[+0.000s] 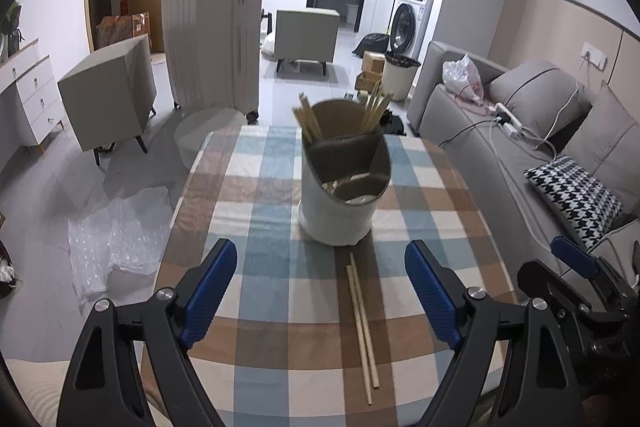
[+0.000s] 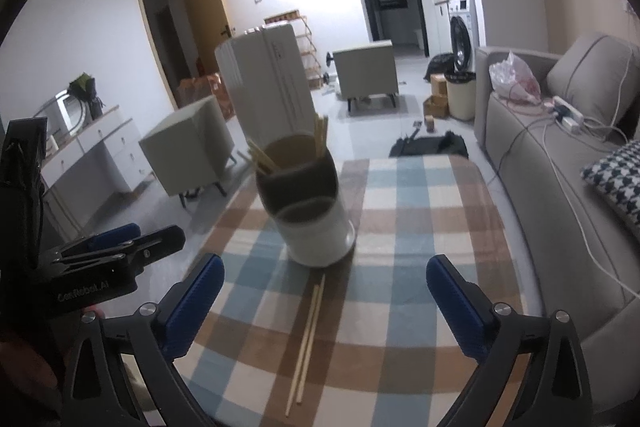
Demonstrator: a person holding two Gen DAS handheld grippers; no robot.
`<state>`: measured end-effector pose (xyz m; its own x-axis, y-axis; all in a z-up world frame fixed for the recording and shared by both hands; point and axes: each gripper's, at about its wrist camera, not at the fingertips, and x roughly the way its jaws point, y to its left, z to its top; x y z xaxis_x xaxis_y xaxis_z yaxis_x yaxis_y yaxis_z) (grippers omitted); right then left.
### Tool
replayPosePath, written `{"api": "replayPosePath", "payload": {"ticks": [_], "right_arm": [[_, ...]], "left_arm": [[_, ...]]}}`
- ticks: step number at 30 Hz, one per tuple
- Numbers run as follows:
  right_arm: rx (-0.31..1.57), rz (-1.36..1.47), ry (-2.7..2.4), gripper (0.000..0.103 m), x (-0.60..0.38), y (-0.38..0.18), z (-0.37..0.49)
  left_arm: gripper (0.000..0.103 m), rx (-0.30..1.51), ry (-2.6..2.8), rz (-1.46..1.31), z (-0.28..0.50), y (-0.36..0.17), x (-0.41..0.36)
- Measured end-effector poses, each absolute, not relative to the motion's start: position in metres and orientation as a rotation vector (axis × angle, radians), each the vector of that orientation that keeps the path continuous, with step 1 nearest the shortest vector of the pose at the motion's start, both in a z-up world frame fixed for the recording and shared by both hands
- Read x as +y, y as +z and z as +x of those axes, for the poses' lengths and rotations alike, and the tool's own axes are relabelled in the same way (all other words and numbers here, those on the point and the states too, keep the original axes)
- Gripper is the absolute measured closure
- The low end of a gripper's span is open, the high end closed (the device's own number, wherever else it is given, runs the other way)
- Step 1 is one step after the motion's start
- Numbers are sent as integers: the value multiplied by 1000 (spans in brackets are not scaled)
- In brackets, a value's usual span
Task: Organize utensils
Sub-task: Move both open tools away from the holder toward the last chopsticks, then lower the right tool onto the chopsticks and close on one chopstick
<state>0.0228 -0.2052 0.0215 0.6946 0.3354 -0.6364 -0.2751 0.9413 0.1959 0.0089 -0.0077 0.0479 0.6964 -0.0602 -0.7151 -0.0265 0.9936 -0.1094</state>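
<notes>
On the checked tablecloth (image 1: 280,307), just in front of the utensil holder (image 1: 340,211), a pair of chopsticks (image 1: 362,323) is lying side by side, one end nearly touching the holder's base. Both grippers are hanging over them with jaws spread wide and nothing between: the left gripper (image 1: 320,291) and the right gripper (image 2: 324,303). Whichever takes the pair should probably be pinching across both sticks together near the middle, so they are lifting level. Inside the divided holder, more chopsticks (image 1: 308,123) are standing in the back compartments; the front one is holding something pale I cannot identify.
</notes>
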Motion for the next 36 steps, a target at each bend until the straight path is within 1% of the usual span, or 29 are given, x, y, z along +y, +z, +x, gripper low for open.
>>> {"api": "replayPosePath", "payload": {"ticks": [8,13,15,16,18,21,23,24,25,27,35,36], "right_arm": [[855,53,304,0,-200,-12,39],[981,53,283,0,-193,-40,60],[1044,37,286,4,-186,-54,72],[1076,33,282,6,-182,-62,79],[1133,33,289,26,-174,-77,91],[1212,6,300,38,-161,-101,107],[1248,-34,302,42,-151,-114,116],[1269,-54,303,48,-146,-122,121],[1285,-64,310,51,-143,-127,125],[1318,-91,312,65,-135,-139,133],[1367,-200,321,68,-114,-158,143],[1376,-229,311,67,-112,-160,142]], "left_arm": [[20,935,26,-189,24,18,7],[20,993,48,-216,33,6,19],[20,1006,47,-231,35,3,24],[20,1017,49,-238,35,2,27],[20,1030,51,-246,39,-2,33],[20,1054,59,-271,42,-8,43],[20,1068,65,-283,46,-11,50],[20,1076,69,-290,47,-13,52],[20,1083,71,-304,47,-14,56],[20,1090,77,-318,48,-16,61],[20,1114,98,-381,50,-21,78],[20,1114,97,-387,49,-21,79]]}}
